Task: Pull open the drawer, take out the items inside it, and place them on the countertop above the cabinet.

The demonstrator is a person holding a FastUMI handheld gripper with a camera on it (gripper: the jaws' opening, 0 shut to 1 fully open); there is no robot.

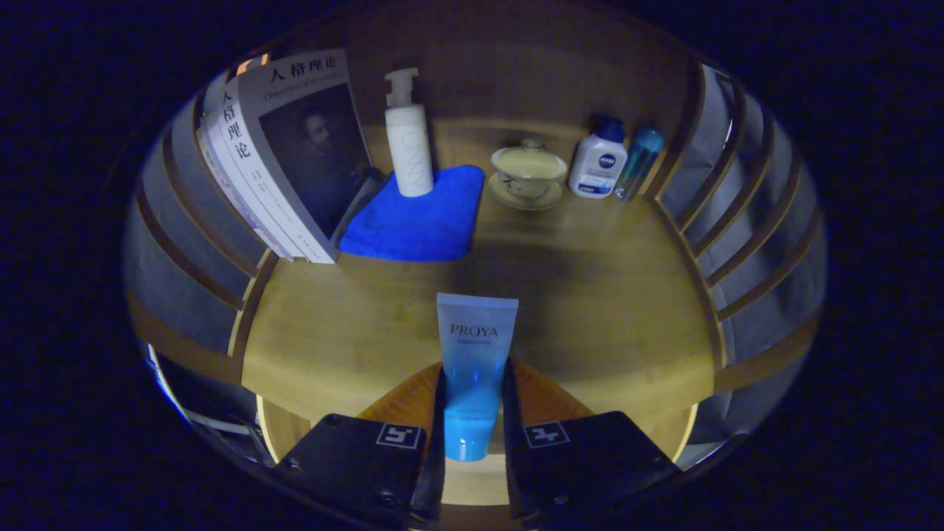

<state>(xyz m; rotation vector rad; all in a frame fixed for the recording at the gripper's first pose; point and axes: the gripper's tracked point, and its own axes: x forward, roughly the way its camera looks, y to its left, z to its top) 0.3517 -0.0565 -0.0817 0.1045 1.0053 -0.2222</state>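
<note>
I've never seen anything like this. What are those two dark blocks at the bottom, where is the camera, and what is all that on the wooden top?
There is no robot arm here. A person carries a hand-held gripper with two fingers, and the camera rides on it, looking forward along them; the dark blocks are the gripper's body. The fingers are closed on a blue tube, cap end toward the camera, held over the wooden countertop. Beyond the fingers lie a folded blue cloth with a white pump bottle standing on it, leaning books beside the cloth, a lidded tea bowl on a saucer, then a white bottle with a blue cap and a slim clear blue bottle.
</note>
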